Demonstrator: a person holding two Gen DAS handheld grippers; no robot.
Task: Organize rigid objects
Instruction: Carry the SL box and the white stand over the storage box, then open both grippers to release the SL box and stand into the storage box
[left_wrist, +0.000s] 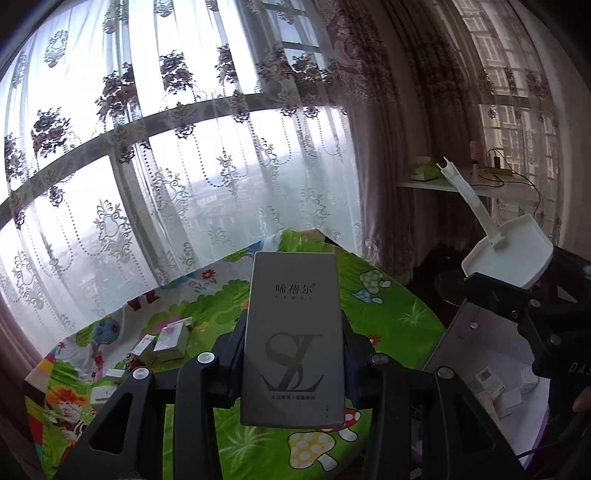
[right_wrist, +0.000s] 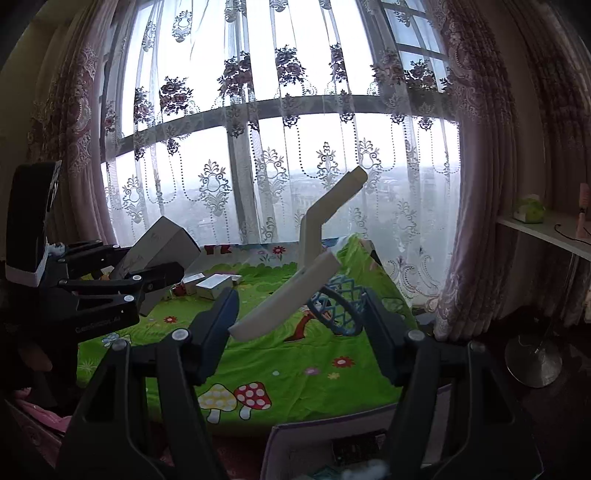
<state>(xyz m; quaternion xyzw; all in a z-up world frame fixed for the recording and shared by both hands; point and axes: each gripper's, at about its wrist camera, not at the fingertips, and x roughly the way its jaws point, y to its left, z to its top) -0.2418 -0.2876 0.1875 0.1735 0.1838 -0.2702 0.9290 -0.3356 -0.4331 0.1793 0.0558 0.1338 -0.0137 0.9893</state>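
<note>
My left gripper (left_wrist: 294, 332) is shut on a tall grey box (left_wrist: 295, 295) with an "SL" logo, held upright above the bed. The right wrist view shows the same gripper (right_wrist: 162, 271) and box (right_wrist: 162, 243) at the left. My right gripper (right_wrist: 299, 306) is shut on a cream dustpan (right_wrist: 291, 299) whose bent handle points up and right. From the left wrist view the dustpan (left_wrist: 506, 254) rests in that gripper (left_wrist: 517, 295) at the right. A blue lattice basket (right_wrist: 340, 310) shows by the right finger; I cannot tell whether it is held.
Several small white boxes (left_wrist: 166, 343) (right_wrist: 214, 286) lie on the bed's green cartoon sheet (right_wrist: 295, 369). An open carton (left_wrist: 491, 384) (right_wrist: 332, 443) with small boxes stands near the bed's front edge. A white shelf (right_wrist: 546, 229) and a lamp base (right_wrist: 532, 362) are at the right; lace curtains hang behind.
</note>
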